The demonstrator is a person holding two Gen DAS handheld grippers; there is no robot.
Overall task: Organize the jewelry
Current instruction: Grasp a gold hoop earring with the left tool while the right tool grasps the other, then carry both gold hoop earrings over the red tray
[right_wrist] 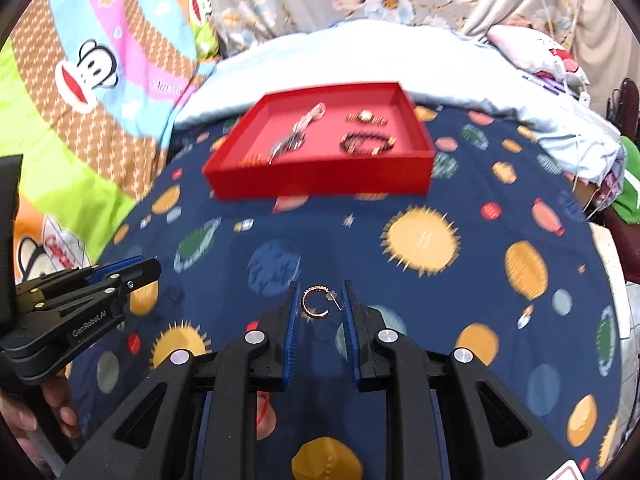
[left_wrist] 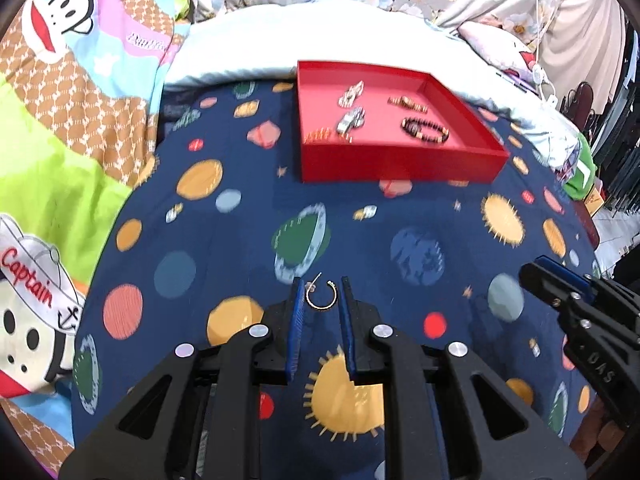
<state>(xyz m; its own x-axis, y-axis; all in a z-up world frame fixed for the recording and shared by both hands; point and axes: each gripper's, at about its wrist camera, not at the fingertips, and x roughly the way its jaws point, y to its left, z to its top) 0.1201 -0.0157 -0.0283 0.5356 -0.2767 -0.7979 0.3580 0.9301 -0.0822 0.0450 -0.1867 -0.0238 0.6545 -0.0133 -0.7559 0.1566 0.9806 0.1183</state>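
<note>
Between the blue pads of my left gripper hangs a small gold hoop earring, gripped and held above the bedspread. My right gripper is shut on a second, studded gold hoop earring, whose post touches the right pad. Each gripper shows from the side in the other's view: the right gripper at the right edge, the left gripper at the left edge. Farther back sits a red tray holding a dark beaded bracelet, a gold piece and silver chains.
The tray rests on a navy planet-print bedspread. A cartoon-monkey quilt lies bunched on the left and a pale blue blanket is behind the tray. A hand grips the left tool's handle.
</note>
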